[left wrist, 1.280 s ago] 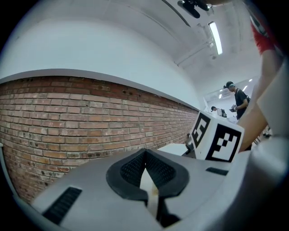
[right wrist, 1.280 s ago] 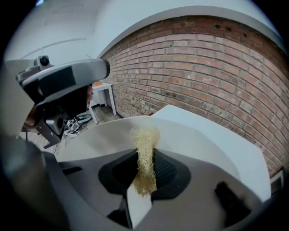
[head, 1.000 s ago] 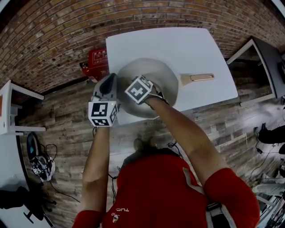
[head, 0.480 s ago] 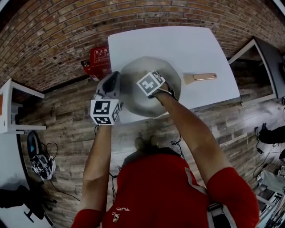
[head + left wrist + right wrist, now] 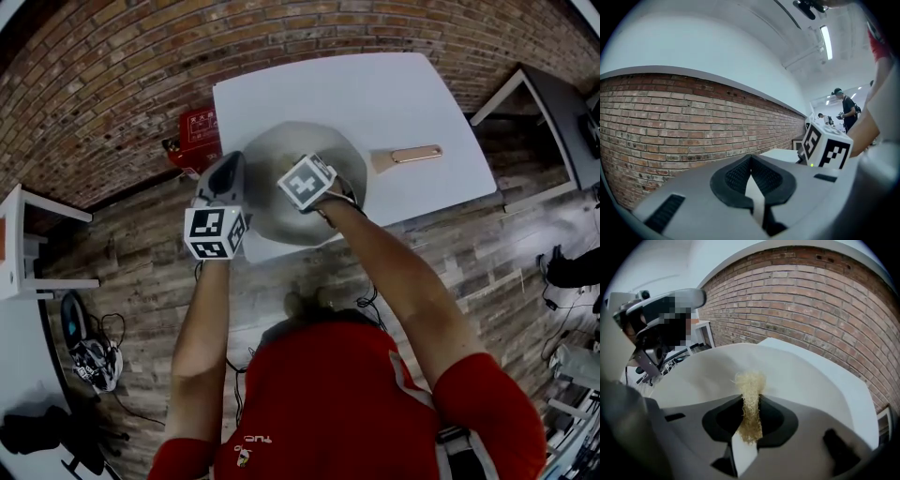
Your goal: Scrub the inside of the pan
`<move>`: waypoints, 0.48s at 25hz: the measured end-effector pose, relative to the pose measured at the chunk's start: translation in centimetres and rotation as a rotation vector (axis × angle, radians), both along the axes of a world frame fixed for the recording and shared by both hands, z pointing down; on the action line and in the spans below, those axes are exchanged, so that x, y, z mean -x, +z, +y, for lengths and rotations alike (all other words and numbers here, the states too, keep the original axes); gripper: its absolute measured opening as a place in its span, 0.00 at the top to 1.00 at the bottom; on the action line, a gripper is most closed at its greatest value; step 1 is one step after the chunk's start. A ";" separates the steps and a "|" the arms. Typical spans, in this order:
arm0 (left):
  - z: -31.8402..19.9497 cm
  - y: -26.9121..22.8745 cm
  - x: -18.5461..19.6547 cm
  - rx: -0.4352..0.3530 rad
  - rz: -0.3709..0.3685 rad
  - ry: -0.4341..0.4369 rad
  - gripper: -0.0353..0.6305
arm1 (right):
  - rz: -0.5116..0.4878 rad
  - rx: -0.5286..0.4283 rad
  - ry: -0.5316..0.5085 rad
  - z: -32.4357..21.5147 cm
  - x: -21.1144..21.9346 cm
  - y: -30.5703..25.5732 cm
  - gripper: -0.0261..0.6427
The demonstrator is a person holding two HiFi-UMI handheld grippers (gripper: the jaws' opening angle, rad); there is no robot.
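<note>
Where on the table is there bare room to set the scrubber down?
Free: the table strip between pan and brick wall, and the right end past the handle. Crowded: the near-left edge, where left gripper and right gripper meet the pan.

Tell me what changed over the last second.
The right claw, shut on the fibrous scrubber, slid from the pan's left part toward its middle. The left claw stayed beside the pan's left rim; the pan kept its place on the table.
</note>
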State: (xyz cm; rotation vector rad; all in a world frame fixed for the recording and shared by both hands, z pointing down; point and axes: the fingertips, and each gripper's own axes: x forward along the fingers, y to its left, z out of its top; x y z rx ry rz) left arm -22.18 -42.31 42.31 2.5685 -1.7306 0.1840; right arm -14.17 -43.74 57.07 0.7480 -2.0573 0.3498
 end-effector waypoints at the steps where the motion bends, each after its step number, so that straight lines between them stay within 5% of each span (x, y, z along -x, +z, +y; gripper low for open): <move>1: 0.1 -0.1 -0.1 -0.001 -0.001 0.000 0.93 | -0.011 -0.001 -0.028 0.6 0.9 -0.1 0.83; 12: 0.7 -0.4 0.2 -0.006 0.002 -0.019 0.93 | -0.035 0.004 -0.140 3.2 4.2 -0.2 0.83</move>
